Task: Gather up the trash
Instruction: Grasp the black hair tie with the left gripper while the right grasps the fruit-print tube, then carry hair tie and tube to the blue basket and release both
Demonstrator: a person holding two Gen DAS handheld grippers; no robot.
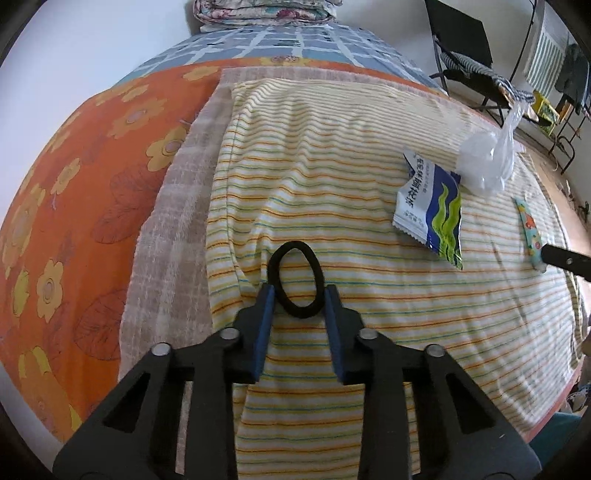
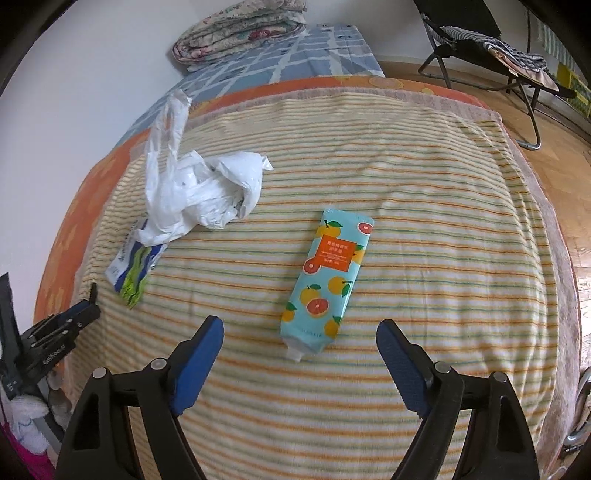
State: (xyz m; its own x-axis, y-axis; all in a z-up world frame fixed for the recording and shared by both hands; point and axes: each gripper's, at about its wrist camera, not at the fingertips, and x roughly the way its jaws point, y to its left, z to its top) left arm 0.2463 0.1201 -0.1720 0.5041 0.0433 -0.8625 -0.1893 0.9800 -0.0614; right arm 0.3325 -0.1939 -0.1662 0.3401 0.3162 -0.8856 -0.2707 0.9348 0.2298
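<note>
A black hair tie point(image 1: 296, 279) lies on the striped towel point(image 1: 369, 314), its near end between the tips of my left gripper point(image 1: 299, 293); the jaws sit partly closed around it, whether they press it I cannot tell. A blue-green snack wrapper point(image 1: 432, 210) and a crumpled white plastic bag point(image 1: 487, 162) lie to the right. My right gripper point(image 2: 299, 328) is open, hovering just before the cap end of a fruit-print tube point(image 2: 328, 280). The bag point(image 2: 195, 188) and wrapper point(image 2: 135, 269) also show in the right wrist view at the left.
The towel covers an orange flowered blanket point(image 1: 74, 221) on a bed. A folded quilt point(image 2: 236, 29) lies at the bed's far end. A folding chair point(image 2: 480, 40) stands on the wooden floor point(image 2: 561, 184) at the right. My left gripper's body point(image 2: 55, 332) shows at the left edge.
</note>
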